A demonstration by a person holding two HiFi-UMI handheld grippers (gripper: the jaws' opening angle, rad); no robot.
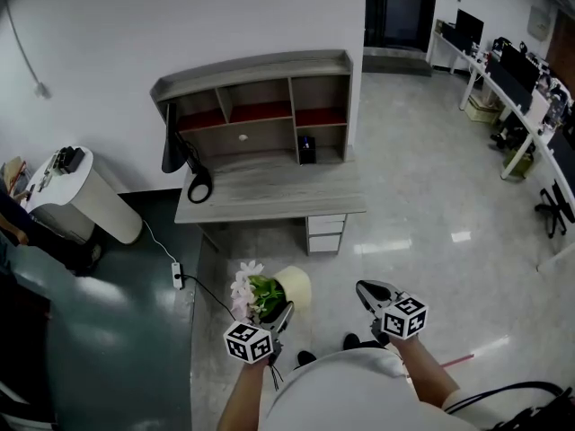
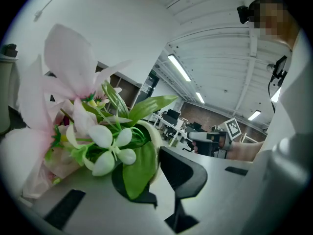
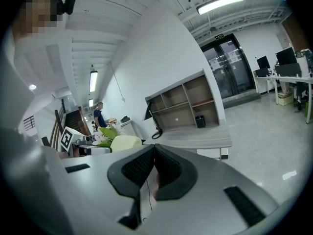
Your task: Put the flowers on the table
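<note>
Flowers [image 1: 250, 287], pale pink and white blooms with broad green leaves, sit in a round cream pot [image 1: 296, 285]. They hang in the air on the near side of the grey wooden counter [image 1: 269, 194], well apart from it and above the pale floor. The task's thing is thus not yet on the counter.

The left tool [image 1: 282, 314] is clenched on the pot's rim, one jaw among the leaves and one outside. Pinching the rim probably keeps the whole arrangement upright without crushing the petals. The right tool [image 1: 370, 293] is just as far short of the counter. Its jaws are pressed together on nothing, so it seems to be kept free as a spare for steadying.

From the head view, the pot's base is hidden by the left tool and the person's pale shirt. In the left gripper view a leaf covers much of the inner jaw, so the depth of the bite is unclear. A black object [image 1: 193, 182] lies on the counter's left end, its shape unreadable.
</note>
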